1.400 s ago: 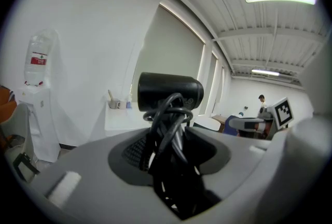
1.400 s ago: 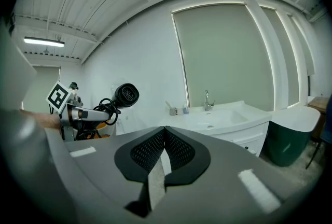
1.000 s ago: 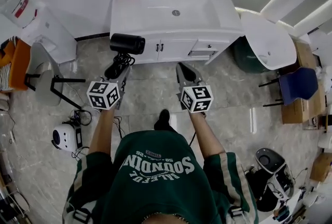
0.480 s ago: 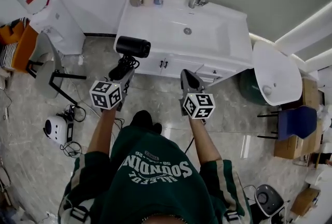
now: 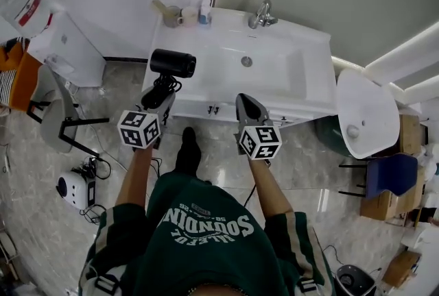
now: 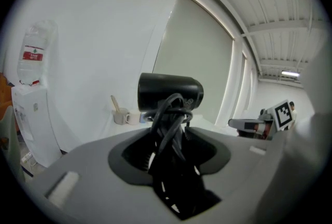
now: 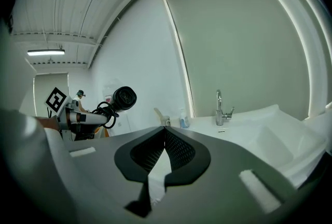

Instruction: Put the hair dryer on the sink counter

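The hair dryer (image 5: pixel 173 63) is held up in the left gripper (image 5: pixel 159 94), at about 11 o'clock from the person in the head view, over the left front corner of the white sink counter (image 5: pixel 302 92) and not resting on it. Its black barrel lies crosswise, long axis running from 9 to 3 o'clock. One round end faces 3 o'clock, toward the right gripper (image 5: pixel 247 107), whose own view looks into that end. Which end of the barrel this is cannot be told. The handle drops from the barrel toward 6 o'clock, into the left jaws, with the black cord (image 6: pixel 168 119) looped in a bundle around it.

The left gripper's jaws stand wide apart and pinch the handle and cord bundle between them. The right gripper's jaws are pressed together at the tips and hold nothing; it hangs in front of the counter's front edge, near the cabinet doors, at 12 o'clock from the person. The faucet (image 5: pixel 261 14) stands at the counter's far edge, and two cups (image 5: pixel 184 15) sit at its far left corner.
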`<state>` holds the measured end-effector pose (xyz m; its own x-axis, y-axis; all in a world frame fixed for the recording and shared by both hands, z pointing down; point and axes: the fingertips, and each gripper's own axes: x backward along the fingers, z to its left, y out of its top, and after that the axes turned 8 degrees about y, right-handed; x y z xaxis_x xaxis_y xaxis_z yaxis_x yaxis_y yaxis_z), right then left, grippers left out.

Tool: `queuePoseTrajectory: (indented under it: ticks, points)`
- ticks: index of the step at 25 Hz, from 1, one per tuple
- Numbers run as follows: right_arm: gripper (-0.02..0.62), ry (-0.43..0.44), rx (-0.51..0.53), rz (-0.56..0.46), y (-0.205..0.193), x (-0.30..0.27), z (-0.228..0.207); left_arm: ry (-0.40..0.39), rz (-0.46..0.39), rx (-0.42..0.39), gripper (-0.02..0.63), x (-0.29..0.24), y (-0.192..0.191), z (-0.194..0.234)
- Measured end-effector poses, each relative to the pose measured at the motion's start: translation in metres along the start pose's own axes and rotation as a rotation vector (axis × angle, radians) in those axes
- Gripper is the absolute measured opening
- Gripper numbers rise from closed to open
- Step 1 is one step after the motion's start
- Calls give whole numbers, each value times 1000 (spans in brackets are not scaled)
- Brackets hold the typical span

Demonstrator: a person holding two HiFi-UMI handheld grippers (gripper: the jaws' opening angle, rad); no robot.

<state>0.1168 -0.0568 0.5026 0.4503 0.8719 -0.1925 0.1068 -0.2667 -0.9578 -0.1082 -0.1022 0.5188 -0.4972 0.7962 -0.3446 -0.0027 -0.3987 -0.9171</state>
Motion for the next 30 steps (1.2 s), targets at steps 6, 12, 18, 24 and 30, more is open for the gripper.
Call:
queuePoseTrajectory:
  ticks: [6,12,18,24,30]
  points:
    - [5,3,2,-3,33,-103,-33,-26,20,-33,232,-82,37,43]
    - [5,-3,8,-6,64,-179,-50,-39,35,-25,232,-135,66,75]
    - [5,27,-17,12,68,-210,-61,-15,35,-1,232,-161,80,90]
    - [5,89,48,19,86,-224,-68,51,13,15,232,-165,93,93]
    - [4,129,62,34,91,-225,-80,104,-10,36,232,-164,100,93]
